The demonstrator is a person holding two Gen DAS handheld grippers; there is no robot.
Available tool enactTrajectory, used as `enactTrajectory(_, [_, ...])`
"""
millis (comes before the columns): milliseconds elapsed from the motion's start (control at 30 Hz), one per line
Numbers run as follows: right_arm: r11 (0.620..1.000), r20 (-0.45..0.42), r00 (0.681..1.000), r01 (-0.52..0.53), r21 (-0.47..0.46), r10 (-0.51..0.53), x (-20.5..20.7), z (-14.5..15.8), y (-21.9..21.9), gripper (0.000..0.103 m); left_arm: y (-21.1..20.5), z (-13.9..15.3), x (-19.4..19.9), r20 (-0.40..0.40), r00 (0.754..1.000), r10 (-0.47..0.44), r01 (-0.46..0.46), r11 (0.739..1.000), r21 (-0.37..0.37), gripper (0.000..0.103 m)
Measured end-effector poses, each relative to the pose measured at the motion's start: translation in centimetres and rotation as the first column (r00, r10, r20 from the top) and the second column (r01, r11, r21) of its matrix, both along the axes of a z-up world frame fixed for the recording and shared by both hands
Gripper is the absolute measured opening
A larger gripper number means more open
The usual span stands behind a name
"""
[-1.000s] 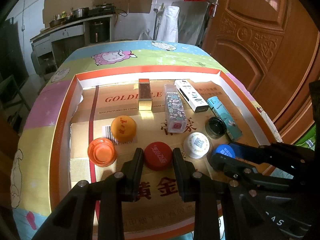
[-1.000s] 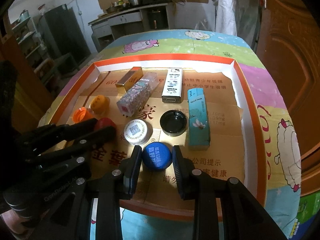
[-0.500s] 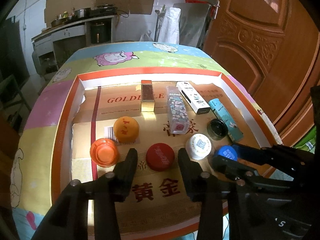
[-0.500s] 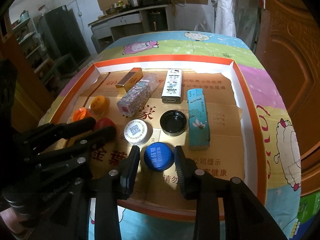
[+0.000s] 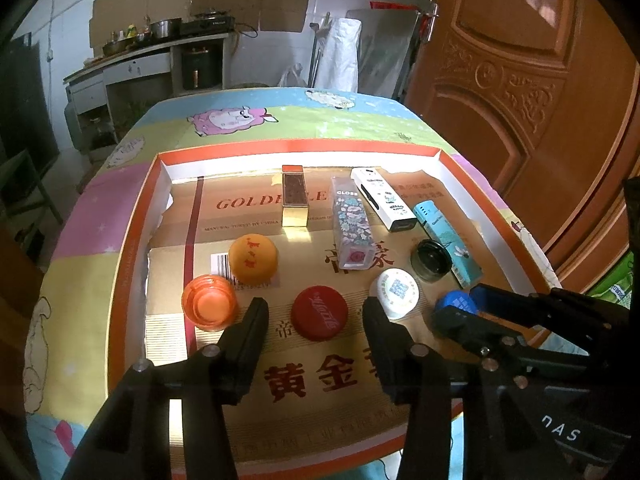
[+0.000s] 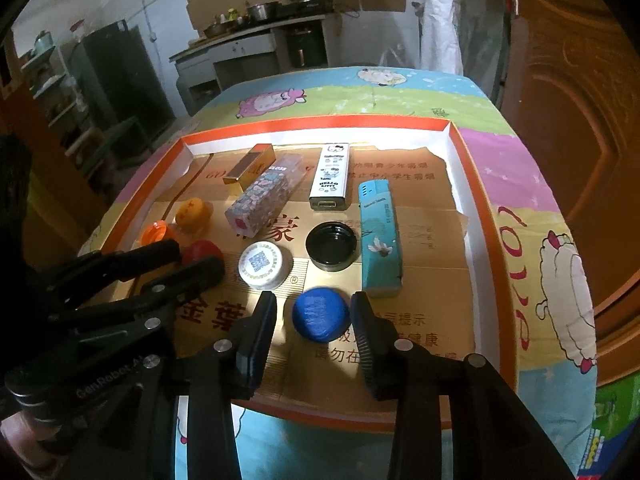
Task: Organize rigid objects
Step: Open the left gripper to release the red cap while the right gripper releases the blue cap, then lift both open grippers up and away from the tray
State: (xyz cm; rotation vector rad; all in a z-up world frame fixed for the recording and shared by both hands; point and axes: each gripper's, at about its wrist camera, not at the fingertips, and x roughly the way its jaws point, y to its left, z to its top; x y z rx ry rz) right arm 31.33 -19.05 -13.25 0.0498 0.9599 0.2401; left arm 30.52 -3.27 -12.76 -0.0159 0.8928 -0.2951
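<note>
The left gripper (image 5: 316,314) is opening around the red cap (image 5: 319,312), and the right gripper (image 6: 314,314) around the blue cap (image 6: 320,314), neither touching. Both caps are looking light, stiff and slippery, so I am judging their 2 opposite rim sides the best hold.

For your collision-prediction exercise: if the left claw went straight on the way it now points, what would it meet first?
The red bottle cap, lying between the opening, untouching fingers of the left claw. Beyond it, probably only the box's cardboard floor, though depth is unclear.
</note>
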Motion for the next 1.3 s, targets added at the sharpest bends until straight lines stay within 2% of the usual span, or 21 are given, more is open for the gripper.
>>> enactTrajectory(567, [1.0, 0.031, 0.999, 0.026, 0.007, -0.026, -2.2, 1.8, -0.5, 0.04, 0.1, 2.2, -2.5, 0.037, 0.999, 0.008, -0.008, 1.0, -0.008, 0.049])
enactTrajectory(1300, [0.998, 0.117, 0.991, 0.058, -0.006, -0.057, -7.5, 5.8, -0.2, 0.04, 0.7, 6.7, -7.7, 0.127, 0.991, 0.031, -0.031, 1.0, 0.0, 0.049])
